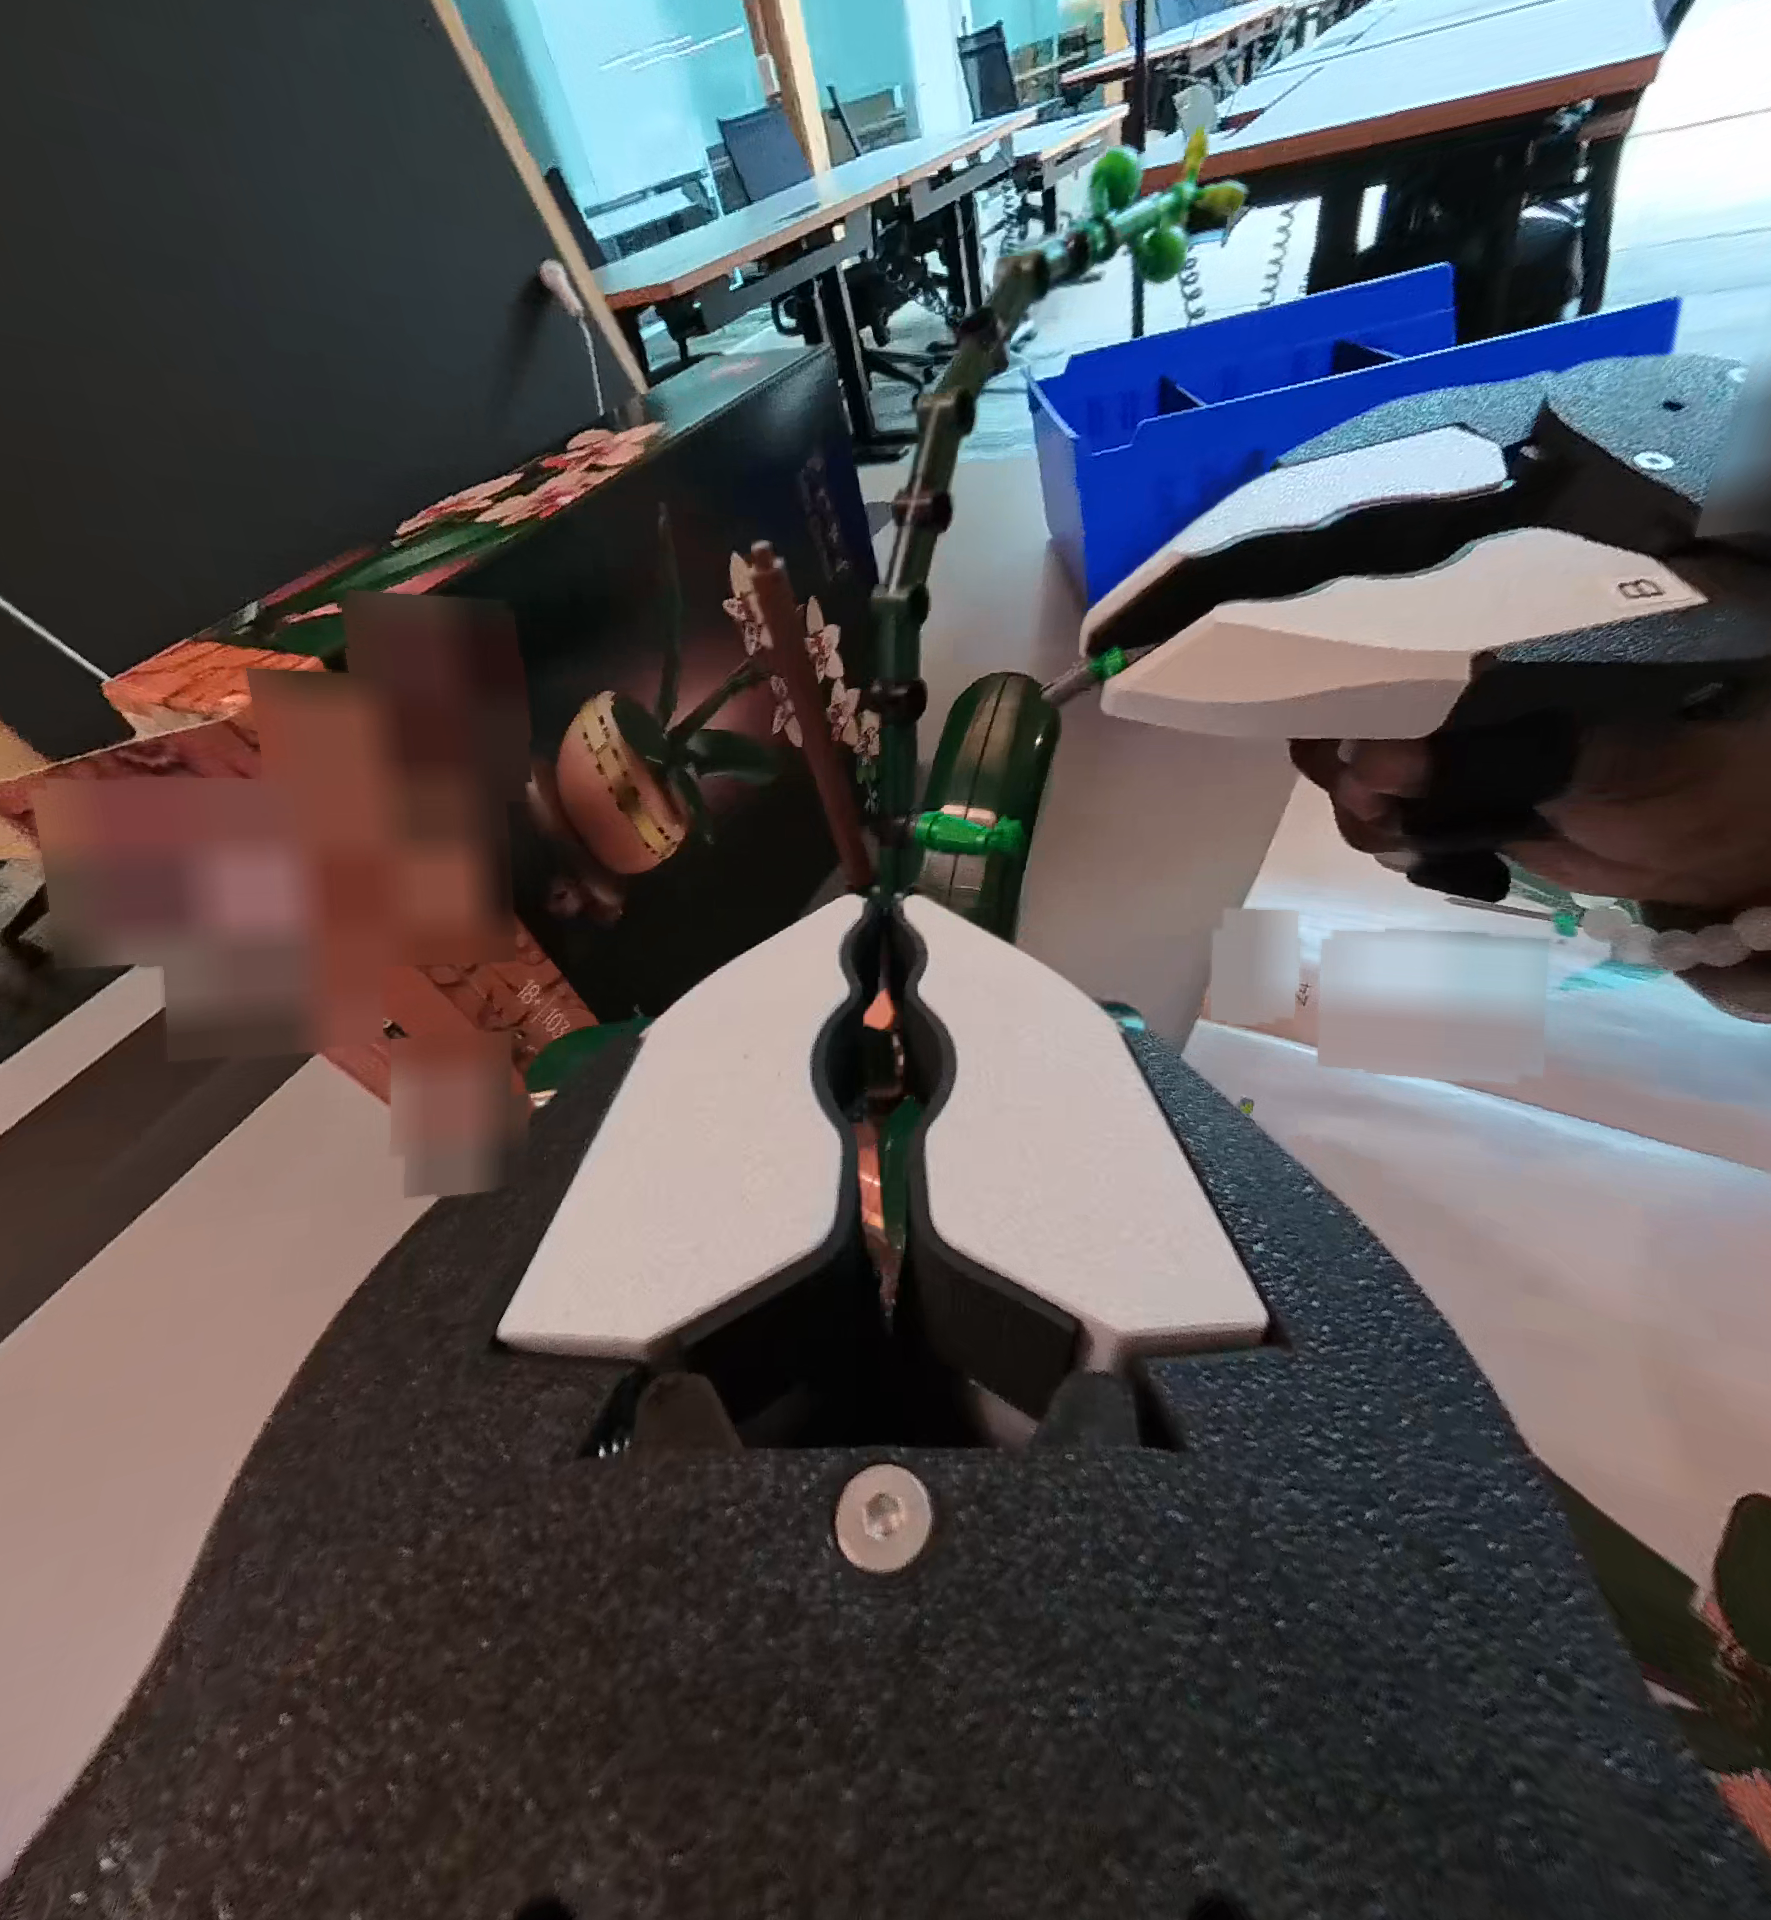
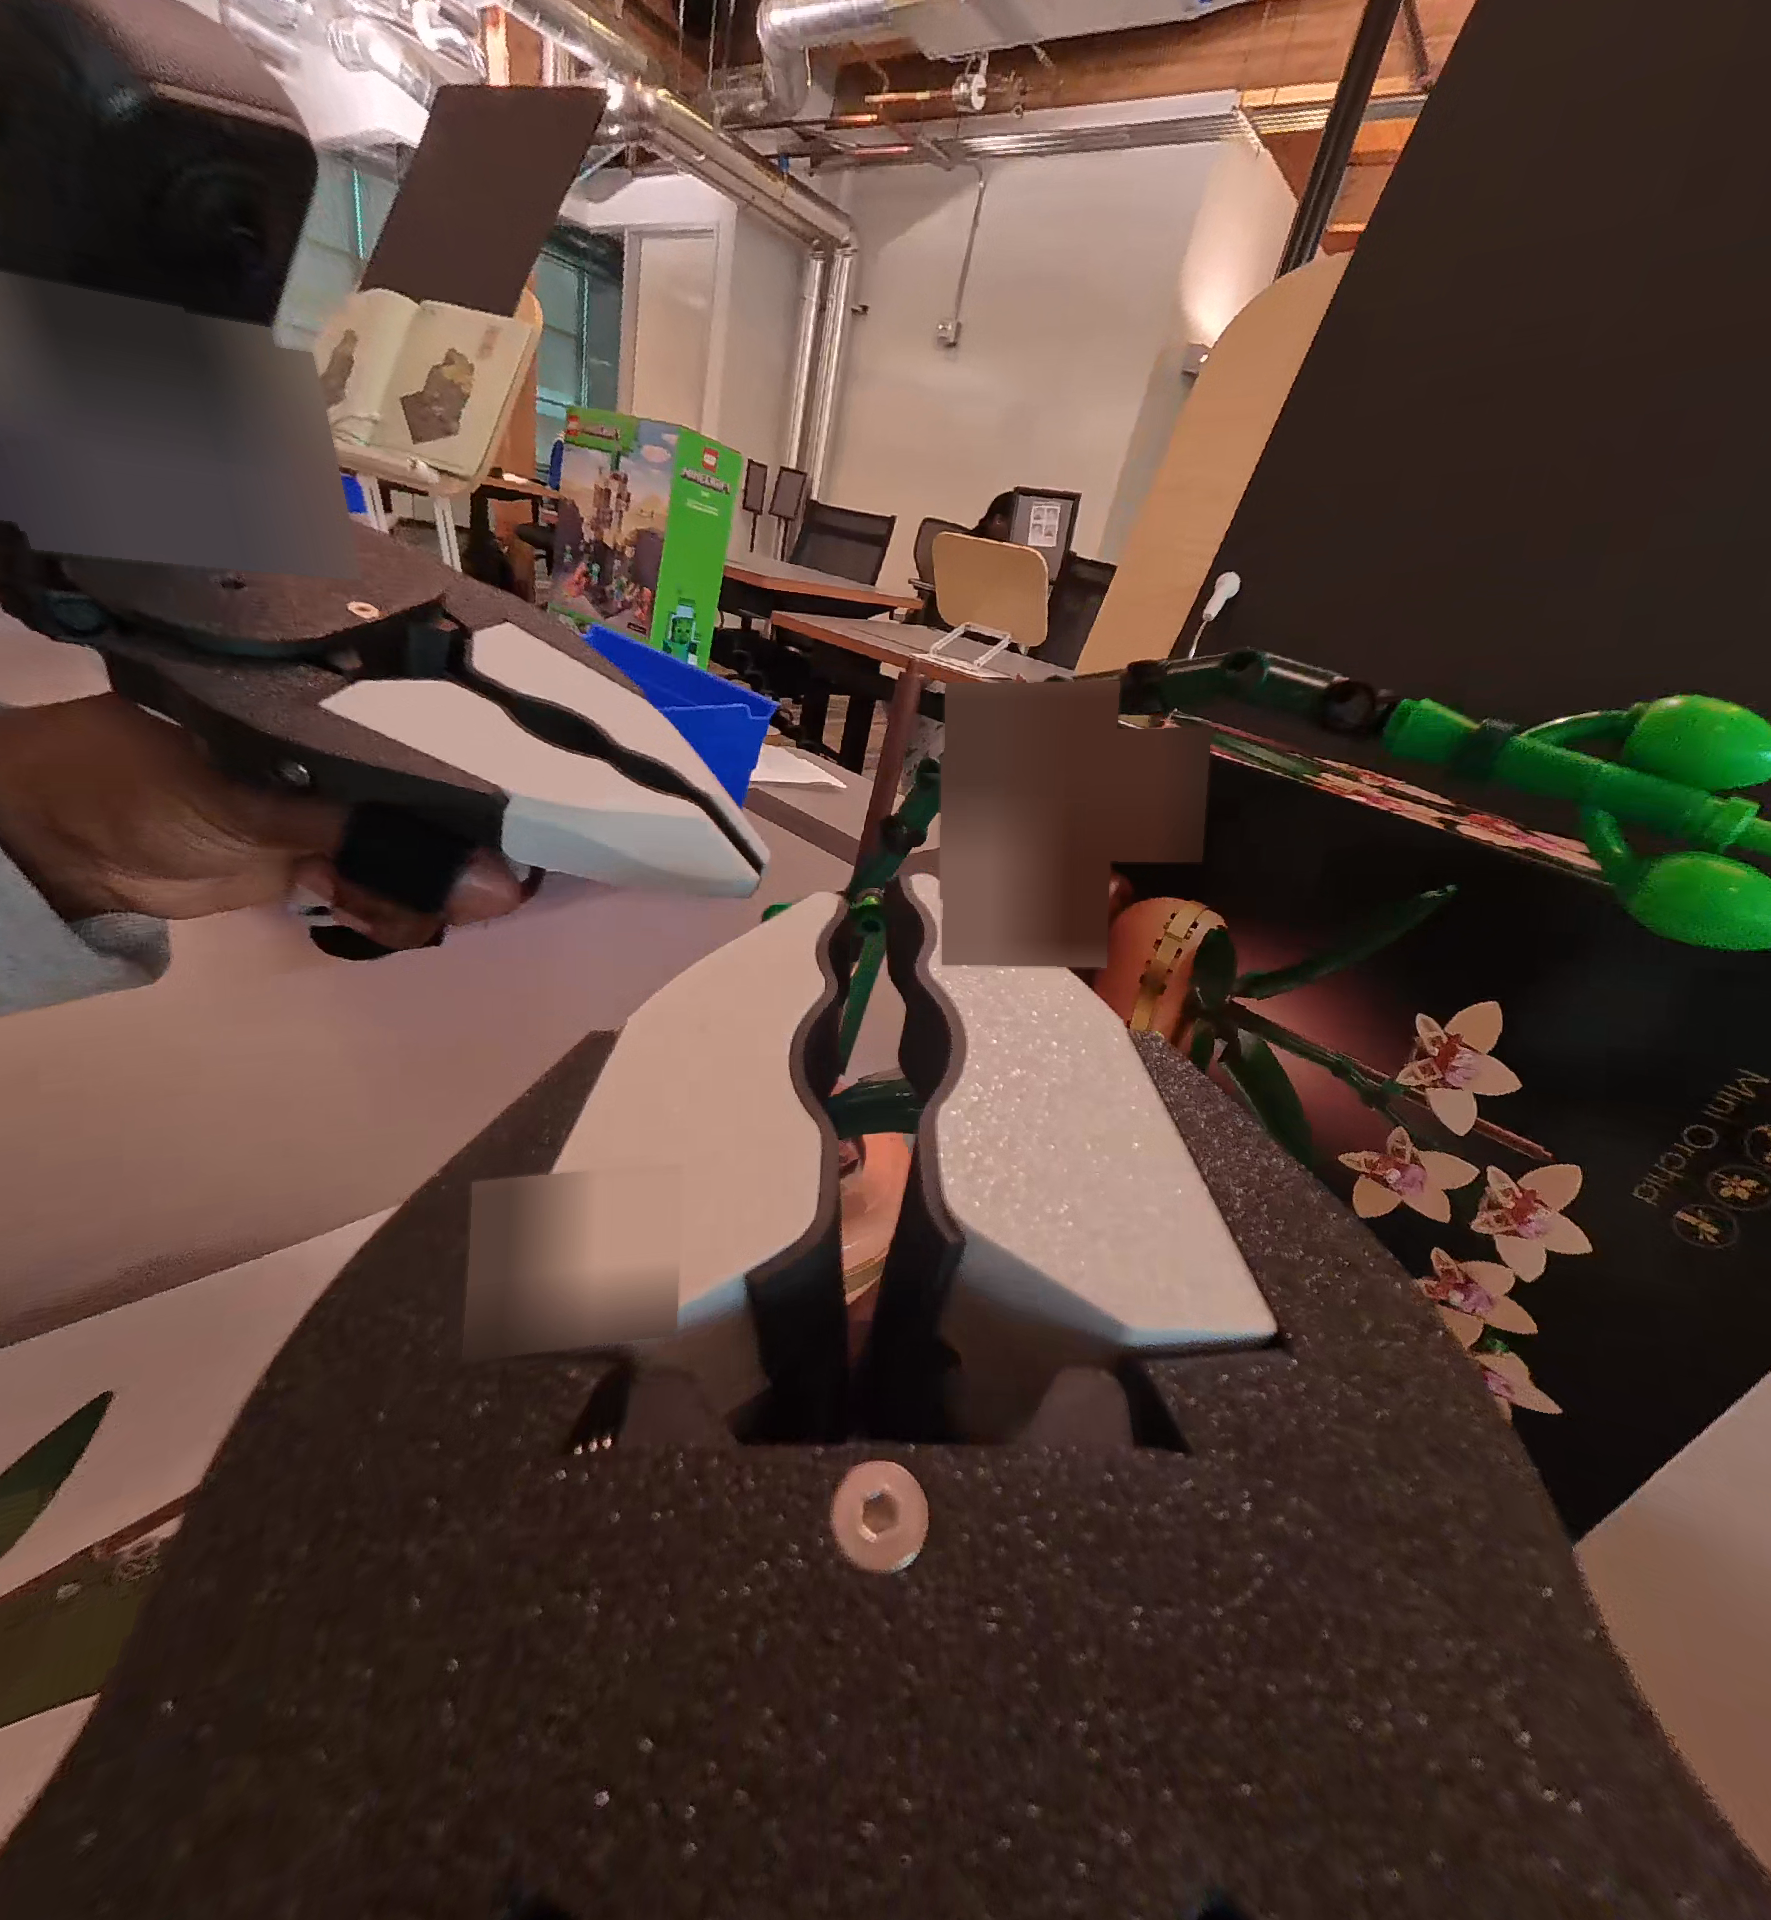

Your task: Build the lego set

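Note:
A dark green brick-built stem (image 1: 922, 499) with bright green buds (image 1: 1161, 223) rises beside a brown rod (image 1: 808, 717) and a dark green leaf (image 1: 995, 758). My left gripper (image 1: 886, 912) is shut, its tips just in front of the stem's base. I see nothing pressed between its pads. My right gripper (image 2: 876, 899) is shut on a small green and grey pin (image 2: 863, 912). It also shows in the left wrist view (image 1: 1094, 665), with the pin (image 1: 1089, 670) against the leaf's top edge. The left gripper (image 2: 751, 868) shows shut in the right wrist view, left of the stem (image 2: 907, 821).
A dark box with orchid pictures (image 1: 652, 644) stands just behind the plant and also shows in the right wrist view (image 2: 1483, 1091). A blue bin (image 1: 1224, 436) sits at the back right of the white table (image 1: 1483, 1247). A black panel (image 1: 185, 260) stands behind. A green box (image 2: 652, 530) stands farther off. The grippers' ends are close to 5 centimetres from one another. My right tips are roughly 4 centimetres from the dark green brick-built stem (image 1: 922, 499).

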Action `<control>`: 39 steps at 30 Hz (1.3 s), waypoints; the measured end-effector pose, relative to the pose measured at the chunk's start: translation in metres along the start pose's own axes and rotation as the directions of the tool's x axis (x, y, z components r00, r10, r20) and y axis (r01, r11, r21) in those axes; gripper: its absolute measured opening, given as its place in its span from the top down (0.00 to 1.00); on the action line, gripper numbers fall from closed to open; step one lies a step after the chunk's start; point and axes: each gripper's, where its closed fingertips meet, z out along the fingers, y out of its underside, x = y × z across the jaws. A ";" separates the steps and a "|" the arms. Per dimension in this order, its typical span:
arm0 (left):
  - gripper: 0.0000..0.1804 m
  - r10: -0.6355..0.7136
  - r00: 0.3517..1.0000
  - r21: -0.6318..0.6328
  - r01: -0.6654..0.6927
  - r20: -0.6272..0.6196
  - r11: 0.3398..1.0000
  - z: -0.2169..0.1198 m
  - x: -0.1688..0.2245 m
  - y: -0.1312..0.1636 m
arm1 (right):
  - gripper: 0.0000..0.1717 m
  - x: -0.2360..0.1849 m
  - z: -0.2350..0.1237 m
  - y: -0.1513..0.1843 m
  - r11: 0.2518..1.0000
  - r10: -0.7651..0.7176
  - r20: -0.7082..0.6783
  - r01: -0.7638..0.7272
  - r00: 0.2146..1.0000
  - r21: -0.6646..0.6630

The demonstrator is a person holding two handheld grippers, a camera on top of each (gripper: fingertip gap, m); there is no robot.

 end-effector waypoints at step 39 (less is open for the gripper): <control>0.84 0.139 0.591 -0.052 -0.294 -0.794 0.954 -0.002 0.000 -0.056 | 0.97 0.014 0.023 -0.027 0.837 -0.537 -0.329 0.538 0.777 -0.095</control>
